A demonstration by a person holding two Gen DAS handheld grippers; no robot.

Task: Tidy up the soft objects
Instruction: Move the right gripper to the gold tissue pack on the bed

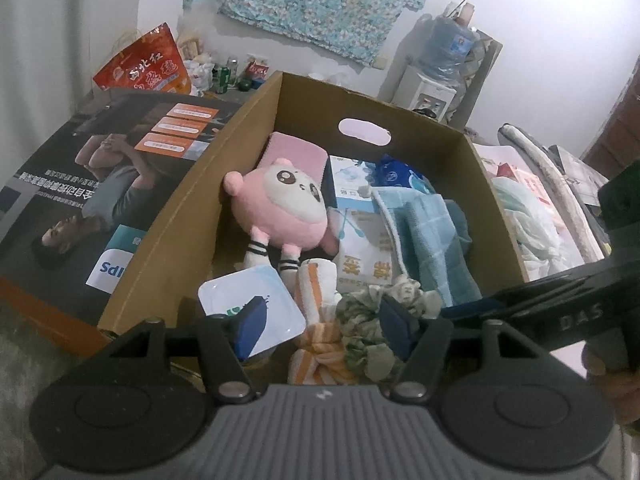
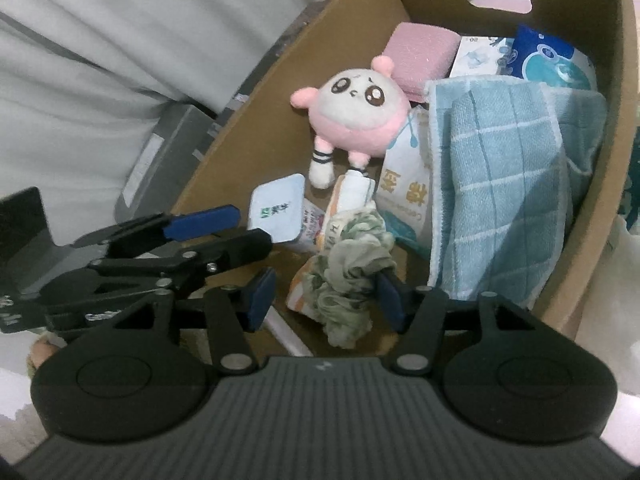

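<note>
An open cardboard box (image 1: 192, 216) holds the soft things. Inside lie a pink plush toy (image 1: 280, 208), a pink sponge block (image 1: 296, 152), a folded light-blue checked towel (image 1: 436, 236), tissue packs (image 1: 368, 248), an orange-striped white cloth (image 1: 320, 332) and a green patterned scrunchie (image 1: 368, 320). My left gripper (image 1: 322, 328) hangs open over the striped cloth and the scrunchie. My right gripper (image 2: 325, 296) is open around the scrunchie (image 2: 348, 276); the scrunchie lies against its right-hand pad (image 2: 390, 298) and apart from the other. The left gripper (image 2: 224, 234) sits just to its left.
A small white square container (image 1: 248, 300) lies in the box's near corner. A large printed flat carton (image 1: 100, 184) lies left of the box, a red snack bag (image 1: 148, 64) behind it. A water dispenser (image 1: 436, 76) stands at the back right, and bedding (image 1: 536, 220) lies right of the box.
</note>
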